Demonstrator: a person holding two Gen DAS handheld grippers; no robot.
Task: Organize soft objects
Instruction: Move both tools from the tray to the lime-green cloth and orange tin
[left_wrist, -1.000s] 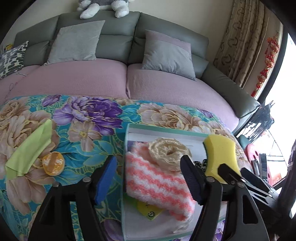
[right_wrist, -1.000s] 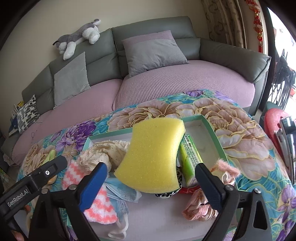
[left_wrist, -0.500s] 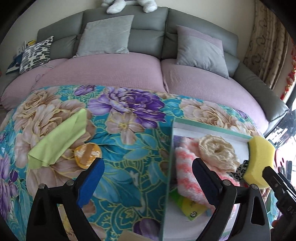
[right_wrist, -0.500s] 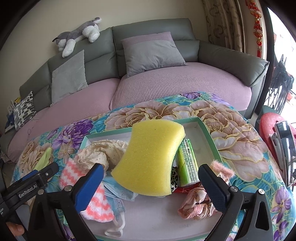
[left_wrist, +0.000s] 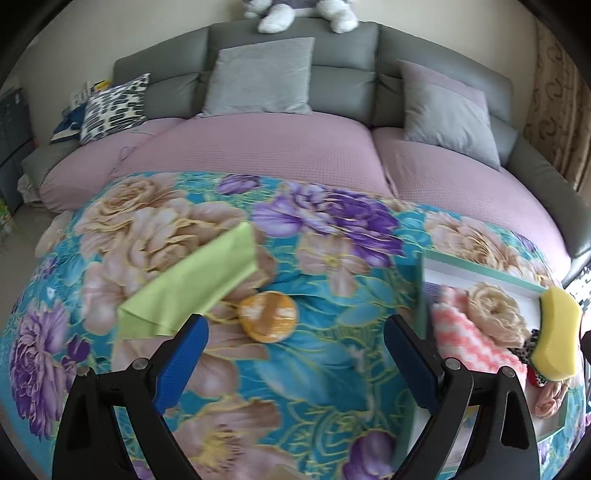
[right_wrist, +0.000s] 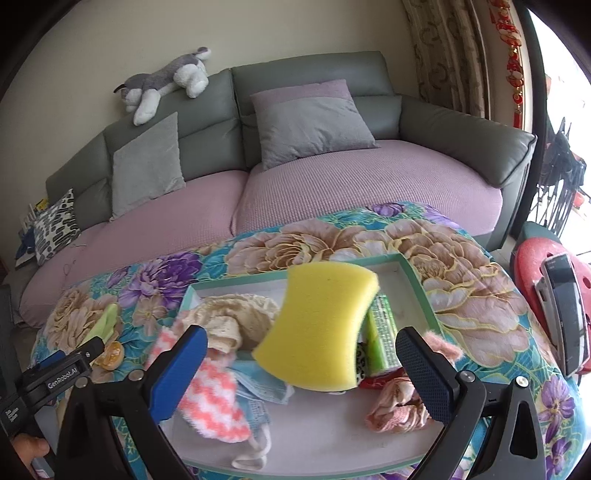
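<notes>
Orange puff ahead of left gripper; yellow sponge over the box.

Left gripper (left_wrist: 295, 352) had its jaws wide apart and empty, with the orange puff (left_wrist: 267, 316) lying on the floral tablecloth (left_wrist: 332, 369) just ahead, slightly left of centre. Beyond it, touching, lay the green cloth (left_wrist: 192, 291), long axis running toward the far right. Right gripper (right_wrist: 301, 373) was likewise spread; whether it held the yellow sponge (right_wrist: 321, 325) over the green-rimmed box (right_wrist: 421, 291) could not be told. The left was judged nearer for the puff.
</notes>
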